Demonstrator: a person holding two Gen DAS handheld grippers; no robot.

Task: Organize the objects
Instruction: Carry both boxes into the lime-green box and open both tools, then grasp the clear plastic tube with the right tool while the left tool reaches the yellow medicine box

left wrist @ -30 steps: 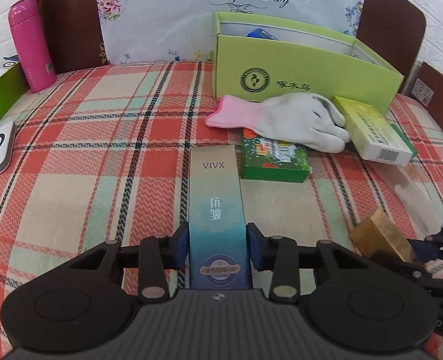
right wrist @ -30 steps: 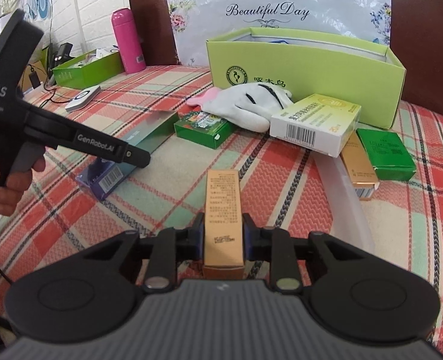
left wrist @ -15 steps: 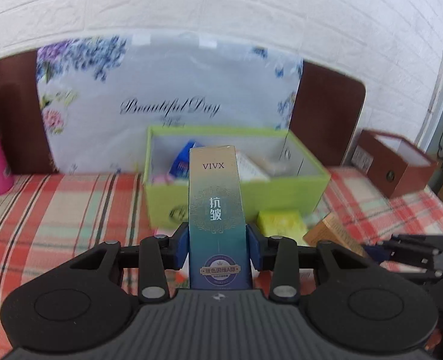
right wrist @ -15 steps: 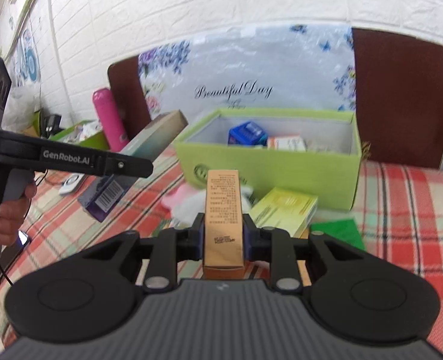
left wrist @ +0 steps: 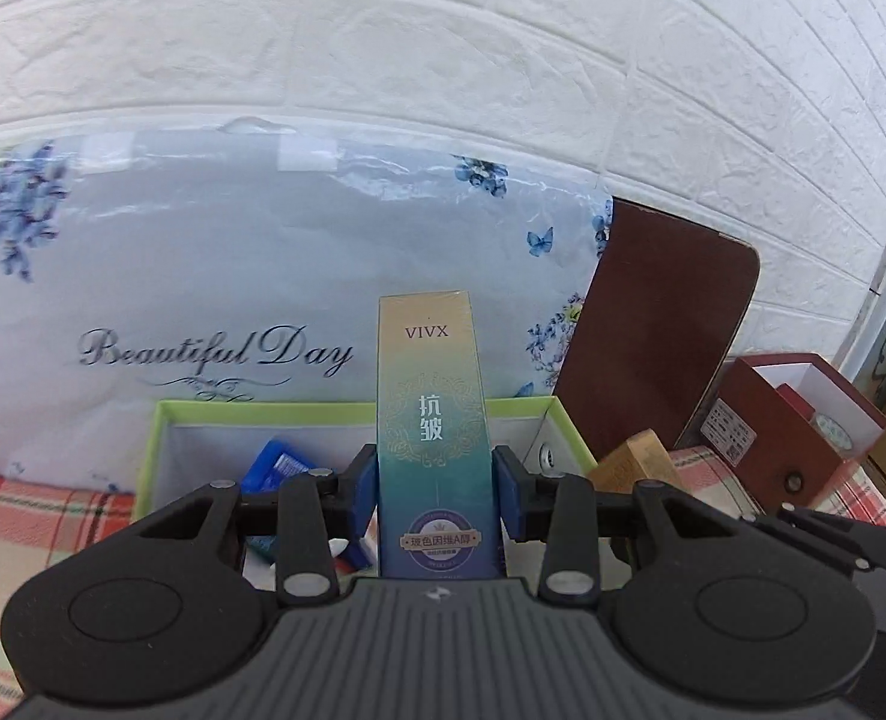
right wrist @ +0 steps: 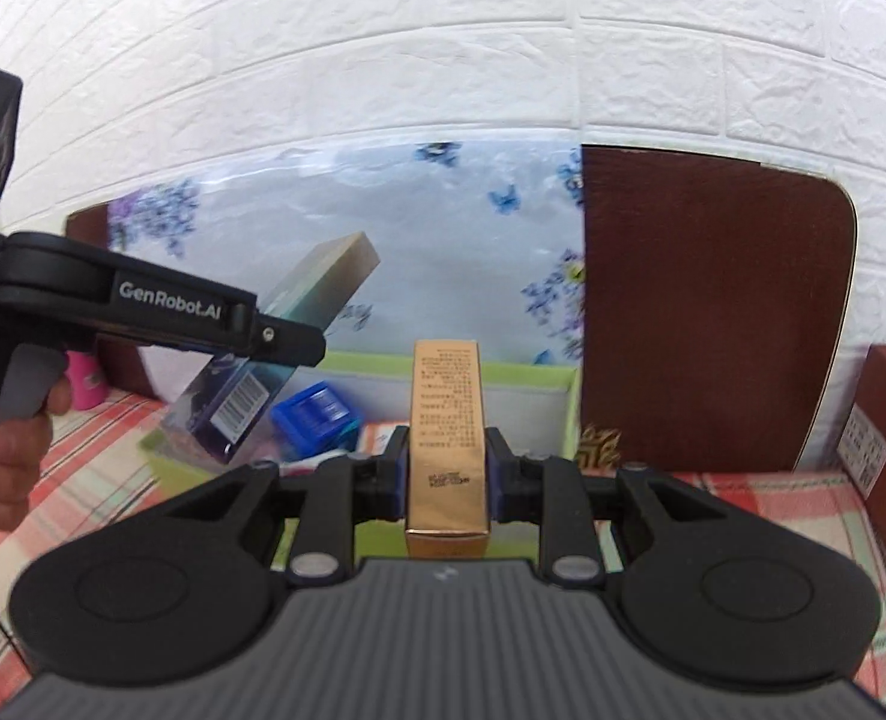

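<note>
Left gripper (left wrist: 436, 495) pinches the VIVX carton (left wrist: 433, 438), a tall blue-to-gold cosmetics box, with the blue pads on its two narrow side faces low down near the base; most of the carton sticks out past the jaws. It hangs in the air in front of and above the lime-green storage box (left wrist: 347, 411), not yet inside. Right gripper (right wrist: 446, 474) is pressed tight on the slim gold carton (right wrist: 446, 438), also gripped on its long sides toward the lower end, and it is also held up in front of the same green box. In the right wrist view the left gripper and its carton show from the side, tilted, with a hand (right wrist: 8, 456) on the black handle. Inside the green box a blue packet (right wrist: 317, 417) is visible, plus other small items too hidden to name. Handling, judged: both cartons look like thin printed cardboard, light, rigid along the edges but dentable if squeezed on the wide faces; the glossy finish may slip a little. The side-face pinch near the base looks sound, though the long overhang could let a carton swing if it bumps the box rim. The likely step in hand is carrying both over the rim, then setting them down clear of the blue packet. Plaid tablecloth (right wrist: 773, 498), floral bag (left wrist: 215, 276) and brown chair back (right wrist: 713, 312) stand behind, not involved.
</note>
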